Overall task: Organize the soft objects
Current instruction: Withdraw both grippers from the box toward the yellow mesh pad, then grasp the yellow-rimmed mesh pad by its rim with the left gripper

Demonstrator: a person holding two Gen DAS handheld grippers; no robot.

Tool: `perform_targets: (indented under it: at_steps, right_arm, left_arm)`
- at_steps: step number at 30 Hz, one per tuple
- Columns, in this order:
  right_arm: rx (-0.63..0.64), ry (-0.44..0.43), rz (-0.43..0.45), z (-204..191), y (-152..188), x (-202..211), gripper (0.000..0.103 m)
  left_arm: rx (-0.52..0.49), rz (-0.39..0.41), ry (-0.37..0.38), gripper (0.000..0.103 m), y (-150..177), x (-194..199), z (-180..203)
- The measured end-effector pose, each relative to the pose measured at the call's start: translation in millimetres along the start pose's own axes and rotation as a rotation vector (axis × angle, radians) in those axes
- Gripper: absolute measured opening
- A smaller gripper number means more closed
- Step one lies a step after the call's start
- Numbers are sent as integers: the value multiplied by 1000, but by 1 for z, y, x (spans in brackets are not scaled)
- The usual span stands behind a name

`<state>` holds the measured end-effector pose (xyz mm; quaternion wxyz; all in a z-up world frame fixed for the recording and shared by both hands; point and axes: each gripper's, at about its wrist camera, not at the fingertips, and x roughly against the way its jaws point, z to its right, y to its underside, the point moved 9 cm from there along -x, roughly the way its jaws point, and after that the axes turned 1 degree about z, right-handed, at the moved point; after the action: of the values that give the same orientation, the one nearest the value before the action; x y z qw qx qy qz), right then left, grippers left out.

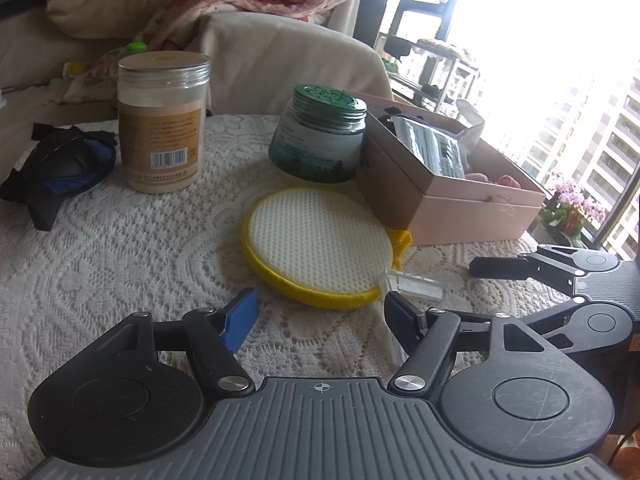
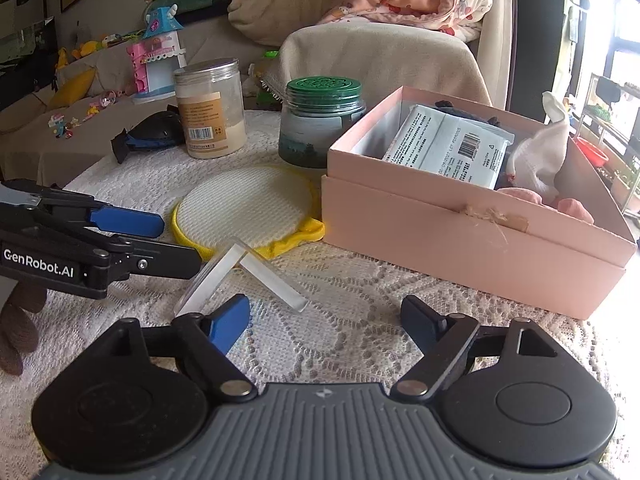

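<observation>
The pink box point(image 2: 472, 236) sits on the lace-covered worktop point(image 2: 320, 344), lid off, already holding a wrapped packet point(image 2: 448, 144), a white cloth point(image 2: 540, 152) and something pink, so it looks like the bin for soft things. Just left of the box, touching its near corner, lies the round yellow-rimmed pad point(image 1: 316, 240), flat on the lace. It looks light, thin and floppy, likely to sag if lifted by one side; the raised yellow rim nearest the grippers, or the yellow loop point(image 2: 296, 240) by the box, seems the best hold. A clear plastic piece point(image 2: 244, 276) lies in front of the pad and looks stiff. The left gripper point(image 1: 320, 320) and right gripper point(image 2: 326, 320) both stand wide and hold nothing.
</observation>
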<state>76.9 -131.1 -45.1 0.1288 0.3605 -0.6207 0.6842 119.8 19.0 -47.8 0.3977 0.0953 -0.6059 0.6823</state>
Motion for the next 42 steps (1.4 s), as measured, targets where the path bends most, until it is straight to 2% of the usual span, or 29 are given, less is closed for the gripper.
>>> perform_targets:
  at_steps: [7, 13, 17, 20, 23, 25, 28, 32, 36, 38, 41, 42]
  right_arm:
    - [-11, -16, 5, 1, 0, 0, 85]
    - [-23, -25, 10, 3, -1, 1, 85]
    - [-31, -29, 24, 4, -2, 5, 85]
    - [-24, -30, 92, 0, -14, 14, 85]
    - [-35, -45, 101, -6, -33, 10, 77]
    - [-45, -49, 61, -8, -40, -1, 47]
    - [-58, -59, 7, -9, -43, -20, 36]
    - [-42, -67, 13, -13, -40, -21, 34]
    - [-7, -87, 23, -18, -34, -16, 34]
    - [15, -94, 29, -18, -33, -13, 34]
    - [55, -113, 43, -21, -29, -10, 34]
    - [62, -119, 45, -23, -28, -10, 34]
  left_arm:
    - [48, 25, 11, 73, -9, 0, 1]
    - [105, 64, -79, 73, -36, -10, -27]
    - [180, 16, -44, 73, -41, -28, -44]
    - [165, 24, -33, 71, -47, -34, -45]
    - [179, 18, 12, 71, -47, -38, -42]
    - [187, 17, 44, 71, -46, -39, -38]
    - [208, 9, 83, 71, -43, -36, -33]
    - [213, 50, 121, 71, -48, -16, -28]
    - [235, 102, 218, 71, -52, 6, -17]
    - [217, 86, 234, 71, -50, 4, -10]
    - [224, 19, 243, 70, -40, -11, -3]
    - [222, 5, 239, 67, -36, -17, -1]
